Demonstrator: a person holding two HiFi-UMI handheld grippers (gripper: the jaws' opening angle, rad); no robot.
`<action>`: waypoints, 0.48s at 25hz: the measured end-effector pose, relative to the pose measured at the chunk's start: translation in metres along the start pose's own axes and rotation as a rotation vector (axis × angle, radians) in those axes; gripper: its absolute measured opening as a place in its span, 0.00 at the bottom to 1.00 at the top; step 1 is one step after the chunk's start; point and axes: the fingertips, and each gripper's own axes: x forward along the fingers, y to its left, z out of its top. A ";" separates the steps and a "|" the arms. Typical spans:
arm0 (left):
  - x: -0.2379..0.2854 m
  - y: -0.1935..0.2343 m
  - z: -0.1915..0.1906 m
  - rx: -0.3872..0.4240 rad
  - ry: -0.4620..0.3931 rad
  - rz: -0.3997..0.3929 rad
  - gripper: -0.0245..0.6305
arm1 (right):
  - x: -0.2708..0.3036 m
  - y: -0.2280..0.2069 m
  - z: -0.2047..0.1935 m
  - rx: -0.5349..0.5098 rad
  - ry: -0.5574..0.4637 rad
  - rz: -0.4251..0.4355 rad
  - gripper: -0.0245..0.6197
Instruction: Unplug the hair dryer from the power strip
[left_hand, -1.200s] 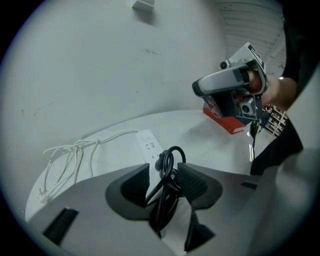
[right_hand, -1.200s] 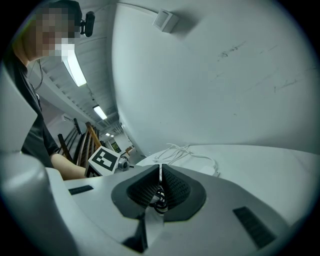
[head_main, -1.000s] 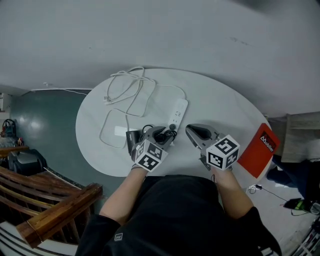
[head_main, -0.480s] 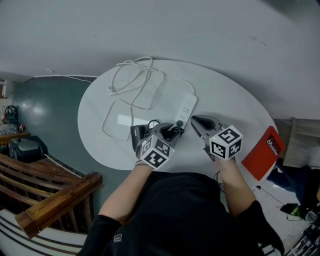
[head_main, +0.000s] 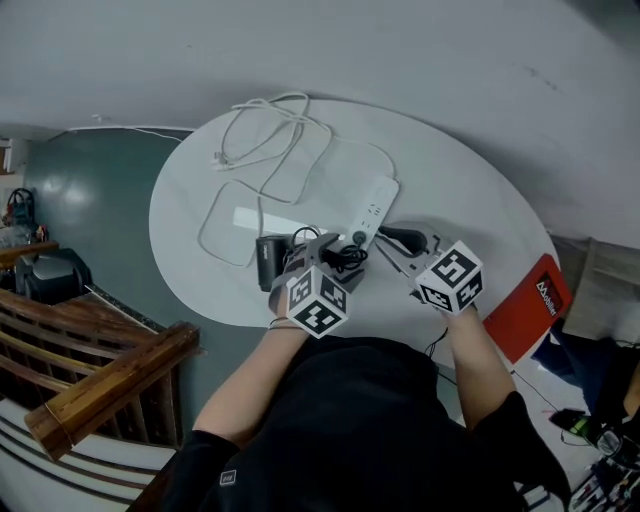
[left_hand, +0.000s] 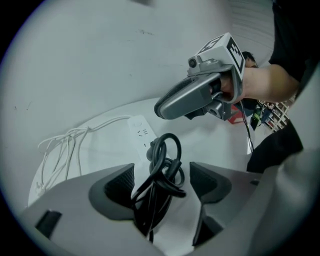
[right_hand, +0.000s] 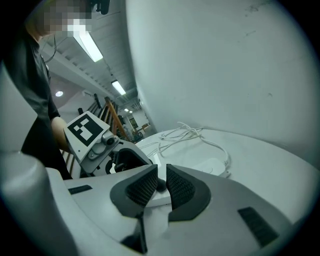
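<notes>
On power strip (head_main: 376, 204), black plug (head_main: 358, 238)

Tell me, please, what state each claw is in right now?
Left claw: open, just spread wide; black cord sits loose inside it, ungripped.
Right claw: nearly closed, dark plug in the slit; grip cannot be told.
</notes>
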 end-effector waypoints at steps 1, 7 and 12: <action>0.001 0.002 -0.001 0.006 0.005 0.003 0.56 | 0.001 0.000 -0.002 -0.018 0.009 0.003 0.10; 0.010 0.003 -0.005 0.043 0.076 0.006 0.56 | 0.014 0.009 -0.015 -0.115 0.077 0.029 0.10; 0.015 0.002 -0.011 0.068 0.146 0.008 0.56 | 0.020 0.013 -0.015 -0.148 0.092 0.025 0.11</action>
